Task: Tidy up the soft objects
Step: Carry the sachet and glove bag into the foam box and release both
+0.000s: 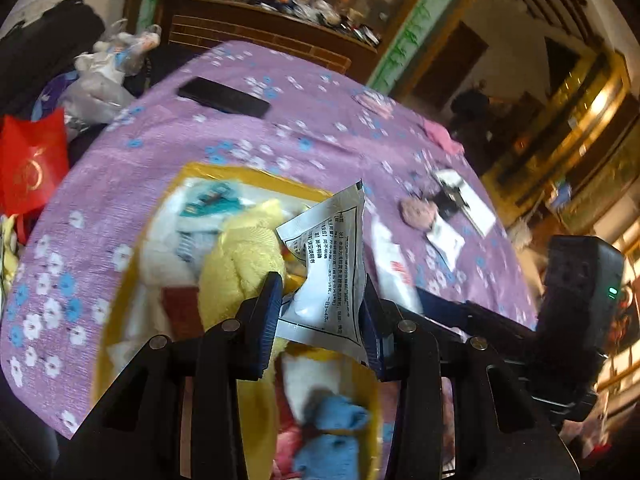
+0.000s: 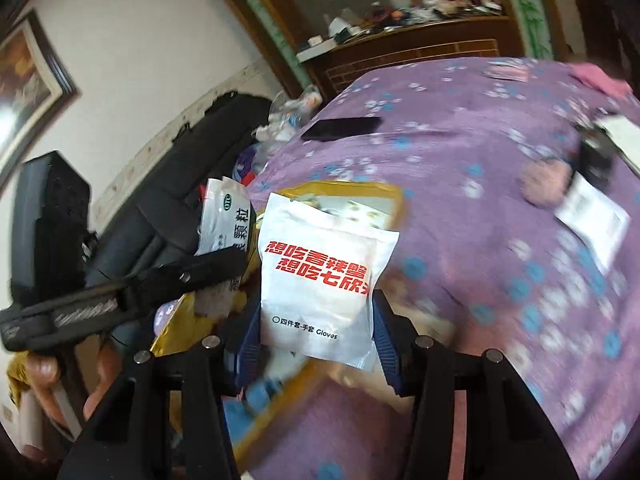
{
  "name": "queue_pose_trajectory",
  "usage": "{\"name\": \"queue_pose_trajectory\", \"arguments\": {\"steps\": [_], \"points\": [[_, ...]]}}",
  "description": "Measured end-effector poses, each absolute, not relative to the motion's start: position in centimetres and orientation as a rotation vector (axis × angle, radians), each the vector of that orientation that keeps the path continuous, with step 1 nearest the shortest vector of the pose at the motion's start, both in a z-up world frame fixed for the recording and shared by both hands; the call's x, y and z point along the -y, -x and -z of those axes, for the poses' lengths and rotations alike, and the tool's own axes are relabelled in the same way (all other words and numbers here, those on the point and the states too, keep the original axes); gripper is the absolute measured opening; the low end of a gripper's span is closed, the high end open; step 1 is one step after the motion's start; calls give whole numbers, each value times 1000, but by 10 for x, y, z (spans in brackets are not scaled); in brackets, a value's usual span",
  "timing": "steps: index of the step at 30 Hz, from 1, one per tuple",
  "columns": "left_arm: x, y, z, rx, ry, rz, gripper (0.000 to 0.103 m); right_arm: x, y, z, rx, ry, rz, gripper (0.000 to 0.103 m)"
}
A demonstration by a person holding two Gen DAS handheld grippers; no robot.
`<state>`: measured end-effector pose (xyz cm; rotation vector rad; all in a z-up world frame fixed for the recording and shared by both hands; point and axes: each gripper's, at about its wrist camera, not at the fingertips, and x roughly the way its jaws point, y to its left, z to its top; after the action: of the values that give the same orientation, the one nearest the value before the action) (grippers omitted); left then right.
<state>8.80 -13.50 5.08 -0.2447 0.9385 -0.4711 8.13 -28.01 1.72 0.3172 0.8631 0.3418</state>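
My left gripper (image 1: 320,312) is shut on a white medicine sachet (image 1: 328,264) with black print and holds it above a yellow box (image 1: 120,280). The box holds a yellow plush toy (image 1: 236,260), white cloth and a blue sock (image 1: 332,436). My right gripper (image 2: 316,320) is shut on a white glove packet (image 2: 320,276) with red lettering, above the yellow box's edge (image 2: 380,192). The left gripper with its sachet (image 2: 226,220) shows at the left of the right wrist view.
The box sits on a purple flowered bedspread (image 1: 320,128). On it lie a black phone (image 1: 224,98), a pink round plush (image 1: 418,212), white papers (image 1: 464,204) and a pink cloth (image 1: 440,134). Bags (image 1: 100,76) pile at the left; a cluttered wooden cabinet (image 1: 272,20) stands behind.
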Motion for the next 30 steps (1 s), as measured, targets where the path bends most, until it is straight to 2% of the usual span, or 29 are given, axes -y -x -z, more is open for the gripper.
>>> {"name": "queue_pose_trajectory", "arguments": {"steps": [7, 11, 13, 17, 19, 30], "points": [[110, -106, -58, -890, 266, 418, 37, 252, -115, 4, -963, -267, -284, 53], [100, -134, -39, -915, 339, 463, 37, 259, -112, 2, -932, -320, -306, 62], [92, -146, -32, -919, 347, 424, 37, 265, -107, 0, -914, -347, -300, 63], [92, -165, -18, -950, 354, 423, 44, 265, -107, -1, -907, -358, -304, 66], [100, -164, -15, -976, 320, 414, 50, 260, -108, -1, -912, -337, -299, 66], [145, -129, -45, -895, 35, 393, 50, 267, -94, -12, -857, -331, -294, 67]]}}
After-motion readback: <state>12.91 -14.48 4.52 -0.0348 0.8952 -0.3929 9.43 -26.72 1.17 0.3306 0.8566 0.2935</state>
